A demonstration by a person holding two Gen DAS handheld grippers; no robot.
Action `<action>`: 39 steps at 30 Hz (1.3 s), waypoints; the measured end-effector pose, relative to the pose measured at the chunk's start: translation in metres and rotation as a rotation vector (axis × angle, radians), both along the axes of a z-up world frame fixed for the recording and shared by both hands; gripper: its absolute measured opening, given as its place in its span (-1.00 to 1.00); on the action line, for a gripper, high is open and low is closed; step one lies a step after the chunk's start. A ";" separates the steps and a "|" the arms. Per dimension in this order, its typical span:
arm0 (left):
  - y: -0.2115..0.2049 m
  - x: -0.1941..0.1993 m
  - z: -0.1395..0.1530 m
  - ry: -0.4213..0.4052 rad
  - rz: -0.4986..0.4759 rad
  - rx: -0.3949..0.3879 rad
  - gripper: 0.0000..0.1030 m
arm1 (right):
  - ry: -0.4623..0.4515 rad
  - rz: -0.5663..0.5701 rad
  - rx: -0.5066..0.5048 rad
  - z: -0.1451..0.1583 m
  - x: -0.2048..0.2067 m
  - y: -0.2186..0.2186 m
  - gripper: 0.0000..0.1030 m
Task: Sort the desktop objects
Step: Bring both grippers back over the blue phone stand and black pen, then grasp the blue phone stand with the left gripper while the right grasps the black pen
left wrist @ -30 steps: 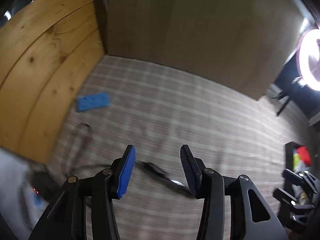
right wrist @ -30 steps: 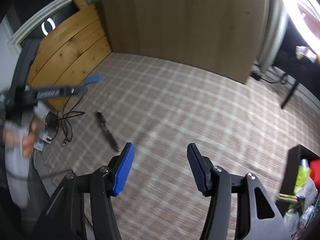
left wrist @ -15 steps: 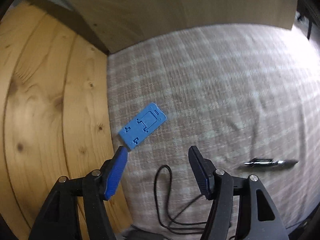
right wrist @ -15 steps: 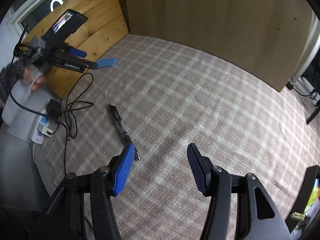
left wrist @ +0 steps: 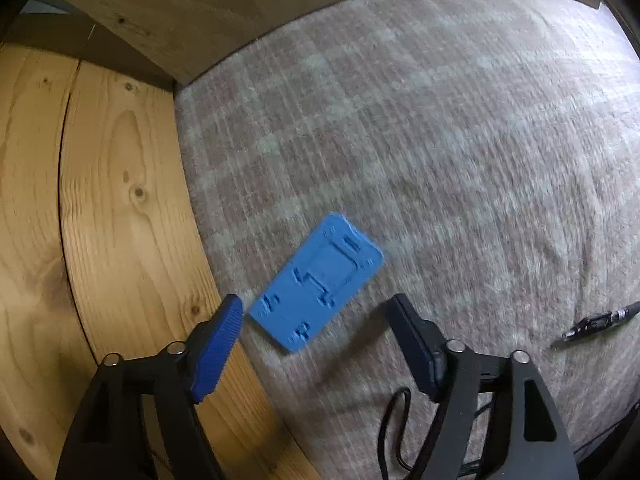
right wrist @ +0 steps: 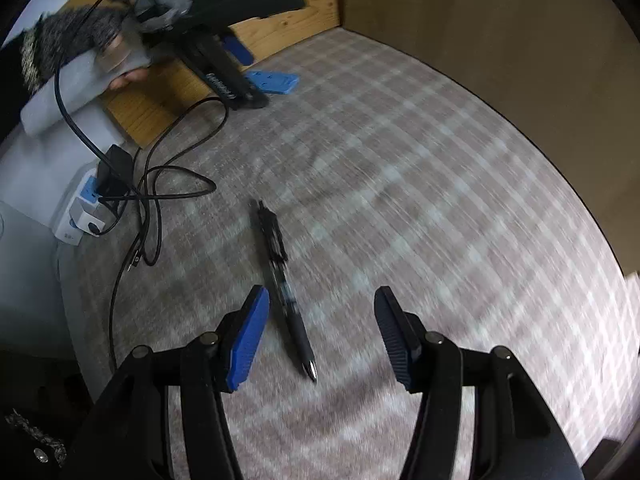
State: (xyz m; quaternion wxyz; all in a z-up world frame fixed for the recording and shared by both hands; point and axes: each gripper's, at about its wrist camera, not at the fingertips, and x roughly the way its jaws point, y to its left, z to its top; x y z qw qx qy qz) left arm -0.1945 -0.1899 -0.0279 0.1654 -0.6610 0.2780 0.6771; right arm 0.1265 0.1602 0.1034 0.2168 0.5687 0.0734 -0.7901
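In the left wrist view the left hand-held gripper (left wrist: pixel 316 320) fills the bottom of the frame with its jaws spread wide and nothing between them; just beyond its fingertips, at lower centre, a flat blue plastic plate (left wrist: pixel 318 282) lies askew on the checked cloth of the worktop (left wrist: pixel 440 140), close beside the wooden board (left wrist: pixel 100 220) along the left of the frame. In the right wrist view the right hand-held gripper (right wrist: pixel 320 328) is likewise open and empty at the bottom, and a black pen (right wrist: pixel 282 280) lies flat on the cloth between its fingertips and a little ahead, its tip pointing toward the camera. Farther off, at the left, tangled black cables (right wrist: pixel 160 184) run to a white power strip (right wrist: pixel 80 208). Both tools seem to be in the approach step, each lined up on one item. Next, each probably needs lowering until the fingers straddle its target, then closing; the thin plate may be awkward to lift off the cloth.
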 end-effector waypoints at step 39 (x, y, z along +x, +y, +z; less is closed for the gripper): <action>-0.013 -0.008 -0.003 -0.190 0.025 0.154 0.61 | -0.066 0.129 0.059 -0.012 -0.018 0.014 -0.28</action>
